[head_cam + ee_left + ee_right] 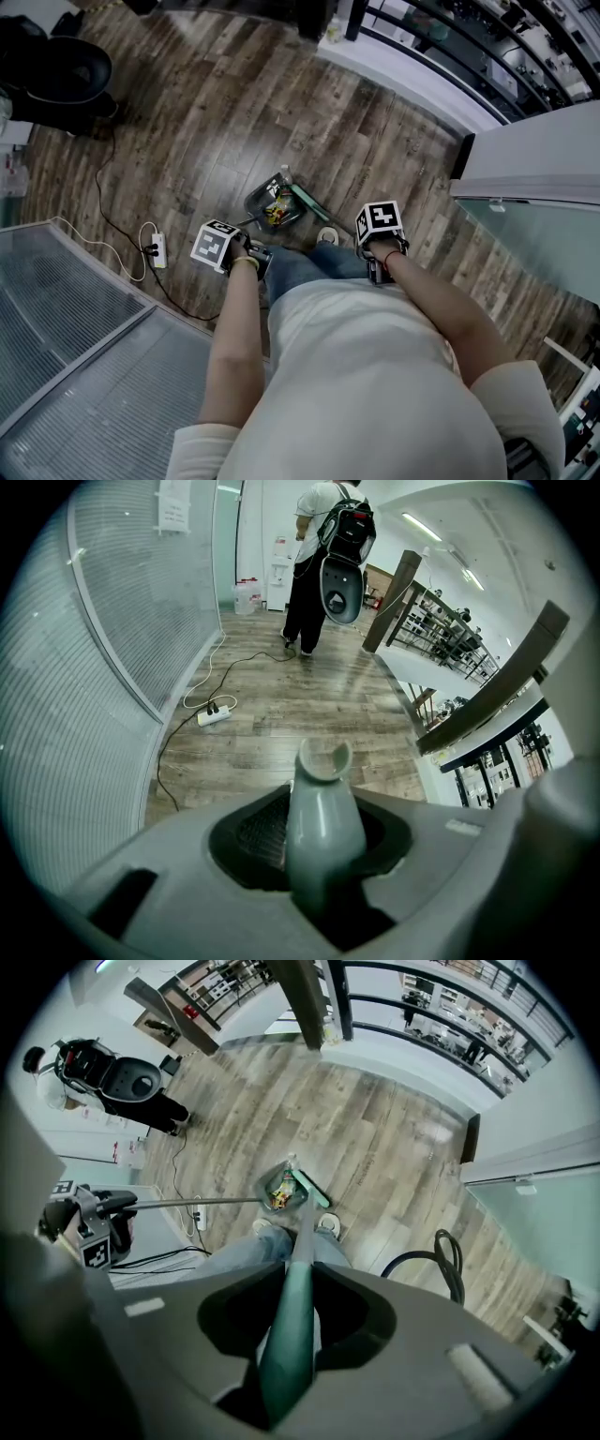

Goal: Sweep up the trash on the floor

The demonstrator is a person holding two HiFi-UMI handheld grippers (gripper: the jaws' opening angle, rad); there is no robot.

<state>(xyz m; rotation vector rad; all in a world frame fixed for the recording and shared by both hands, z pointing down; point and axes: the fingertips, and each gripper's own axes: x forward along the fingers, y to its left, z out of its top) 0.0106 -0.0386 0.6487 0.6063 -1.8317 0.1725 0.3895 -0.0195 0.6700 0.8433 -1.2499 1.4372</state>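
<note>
I see a wood-plank floor (281, 112) beside a ribbed glass wall (56, 319). My left gripper (321, 874) has its jaws clamped on the grey dustpan handle (323, 803), and my right gripper (291, 1354) has its jaws closed around the green broom handle (298, 1269). That handle runs down to the broom head (309, 202), which touches the dustpan (261, 199) on the floor ahead of my shoe (327, 236). The colourful trash (275, 213) lies inside the pan. A power strip (157, 249) sits to the left.

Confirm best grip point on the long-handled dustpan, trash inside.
Likely the grey handle end, jaws closing across it from the sides, as the left gripper does: it is thicker than the thin rod, and the dustpan, holding trash, sits far below.
</note>
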